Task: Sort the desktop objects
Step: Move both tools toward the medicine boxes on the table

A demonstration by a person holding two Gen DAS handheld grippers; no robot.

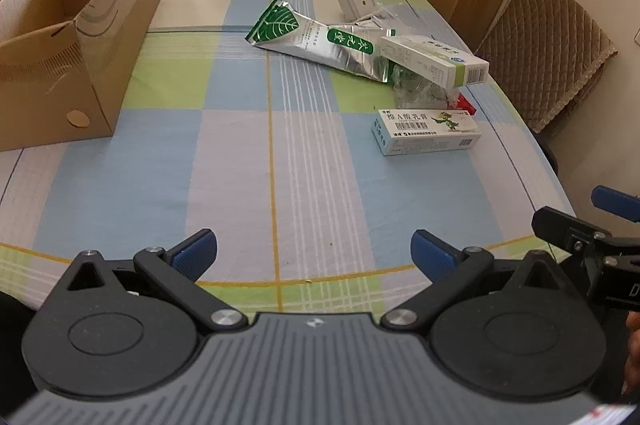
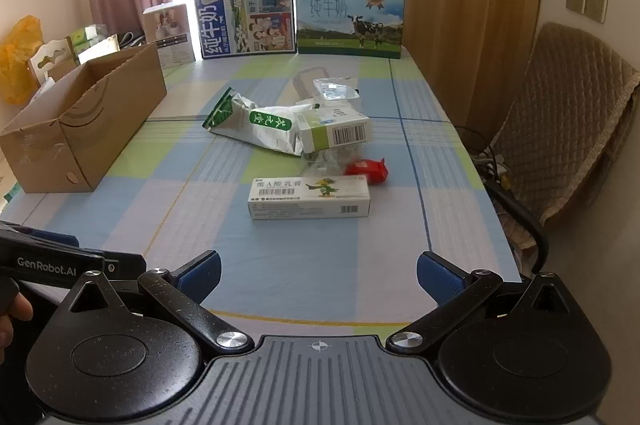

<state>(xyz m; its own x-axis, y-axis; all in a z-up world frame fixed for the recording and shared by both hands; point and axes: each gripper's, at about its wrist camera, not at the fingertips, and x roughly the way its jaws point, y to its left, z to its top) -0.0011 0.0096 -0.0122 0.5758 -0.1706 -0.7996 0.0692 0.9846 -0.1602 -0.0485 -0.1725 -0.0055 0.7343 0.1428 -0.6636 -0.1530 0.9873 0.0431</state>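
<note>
Left gripper (image 1: 314, 253): jaws spread wide, nothing between them, held low over the near edge of the surface (image 1: 240, 165), which carries a checked blue, green and lilac cloth. Right gripper (image 2: 318, 275): likewise wide open and empty, level with the left one at the near edge.

Items to be sorted lie in a loose cluster toward 1 o'clock from the left gripper and 12 o'clock from the right. Nearest is a white ointment carton (image 2: 310, 197) lying flat, apart from the rest. Just beyond it at 1 o'clock sits a small red packet (image 2: 368, 169). Behind these, a silver and green foil pouch (image 2: 256, 127) lies on its side, with a white and green carton (image 2: 334, 129) resting against its right end over crumpled clear plastic (image 2: 324, 159). A clear plastic container (image 2: 334, 91) lies further back.

An open cardboard box (image 1: 76, 53) stands at 10 o'clock on the left edge. Two milk cartons (image 2: 298, 19) stand upright at the far end.
</note>
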